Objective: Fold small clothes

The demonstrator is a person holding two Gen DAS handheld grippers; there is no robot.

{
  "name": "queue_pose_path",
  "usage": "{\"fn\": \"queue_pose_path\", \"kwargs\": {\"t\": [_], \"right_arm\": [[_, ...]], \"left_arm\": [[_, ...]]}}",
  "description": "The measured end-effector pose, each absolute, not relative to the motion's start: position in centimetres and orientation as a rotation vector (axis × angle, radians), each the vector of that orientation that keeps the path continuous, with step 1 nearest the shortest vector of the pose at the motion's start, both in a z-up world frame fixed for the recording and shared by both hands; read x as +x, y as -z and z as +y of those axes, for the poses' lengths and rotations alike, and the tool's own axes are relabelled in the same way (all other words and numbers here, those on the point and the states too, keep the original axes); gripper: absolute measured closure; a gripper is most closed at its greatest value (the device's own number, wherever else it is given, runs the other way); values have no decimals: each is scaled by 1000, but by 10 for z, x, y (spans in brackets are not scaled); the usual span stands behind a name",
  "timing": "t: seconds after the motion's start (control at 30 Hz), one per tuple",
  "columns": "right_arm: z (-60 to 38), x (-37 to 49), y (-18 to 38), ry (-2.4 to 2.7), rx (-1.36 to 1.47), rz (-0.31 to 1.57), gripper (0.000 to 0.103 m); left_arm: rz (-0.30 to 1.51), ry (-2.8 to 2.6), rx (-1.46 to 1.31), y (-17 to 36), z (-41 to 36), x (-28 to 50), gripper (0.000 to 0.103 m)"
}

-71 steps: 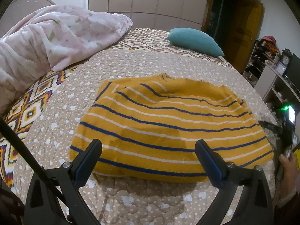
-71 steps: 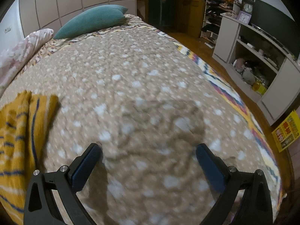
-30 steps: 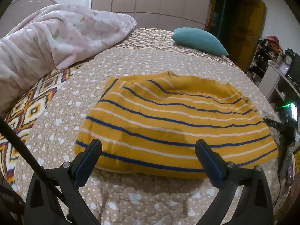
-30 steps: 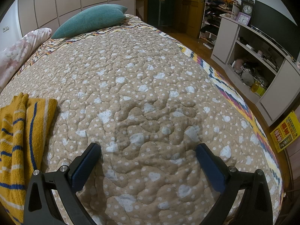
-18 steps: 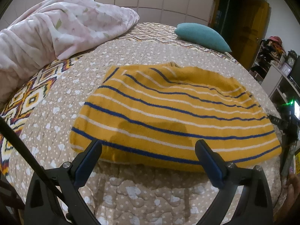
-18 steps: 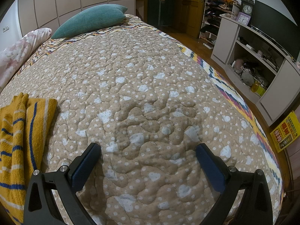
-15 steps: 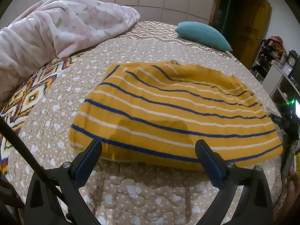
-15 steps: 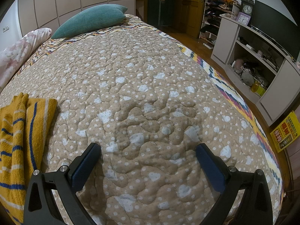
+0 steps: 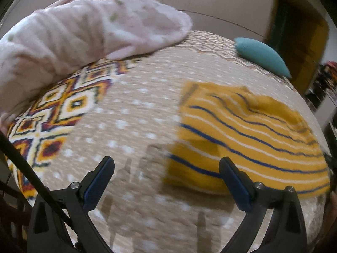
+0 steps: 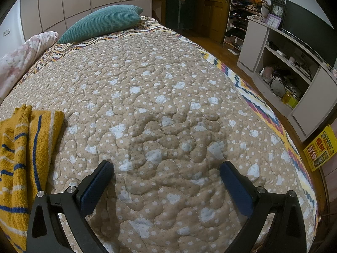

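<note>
A folded mustard-yellow sweater (image 9: 248,139) with blue and white stripes lies on the tan quilted bed cover (image 9: 134,113). My left gripper (image 9: 166,179) is open and empty, hovering just off the sweater's near left corner; its right finger (image 9: 233,181) overlaps the sweater's front edge. The left wrist view is blurred by motion. In the right wrist view the sweater's edge (image 10: 23,147) lies at the far left. My right gripper (image 10: 166,181) is open and empty over bare quilt (image 10: 168,97), to the right of the sweater.
A pink floral duvet (image 9: 69,38) is bunched at the bed's back left. A teal pillow (image 10: 101,23) lies at the head of the bed. A white shelf unit (image 10: 294,63) with a TV stands beyond the bed's right edge, and a yellow box (image 10: 320,147) sits on the floor.
My left gripper has swung to the left, so the sweater now sits right of centre in its view. The right gripper and the sweater have not moved.
</note>
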State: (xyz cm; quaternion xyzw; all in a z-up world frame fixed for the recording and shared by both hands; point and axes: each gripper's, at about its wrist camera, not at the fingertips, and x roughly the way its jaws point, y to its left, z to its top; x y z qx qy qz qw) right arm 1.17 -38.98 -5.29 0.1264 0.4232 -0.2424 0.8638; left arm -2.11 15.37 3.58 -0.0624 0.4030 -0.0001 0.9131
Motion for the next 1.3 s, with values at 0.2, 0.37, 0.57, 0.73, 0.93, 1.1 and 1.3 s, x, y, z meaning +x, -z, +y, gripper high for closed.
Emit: {"fn": "queue_pose_path", "kwargs": {"t": [0.2, 0.37, 0.57, 0.73, 0.93, 1.1, 1.3], "right_arm": [[-391, 10, 53, 505, 273, 889, 0], [-391, 11, 54, 511, 269, 893, 0], [-390, 10, 55, 514, 262, 879, 0], [-388, 8, 56, 516, 263, 873, 0], [-388, 7, 56, 517, 262, 873, 0], [-388, 8, 56, 516, 265, 873, 0], [-391, 7, 55, 506, 277, 870, 0]], "left_arm": [[831, 34, -143, -37, 163, 12, 4], [852, 124, -147, -42, 144, 65, 4], [1002, 210, -143, -25, 104, 140, 47], [1037, 276, -37, -17, 70, 146, 82], [910, 144, 121, -44, 65, 132, 95], [874, 105, 43, -65, 85, 127, 67], [821, 54, 144, -71, 95, 88, 38]]}}
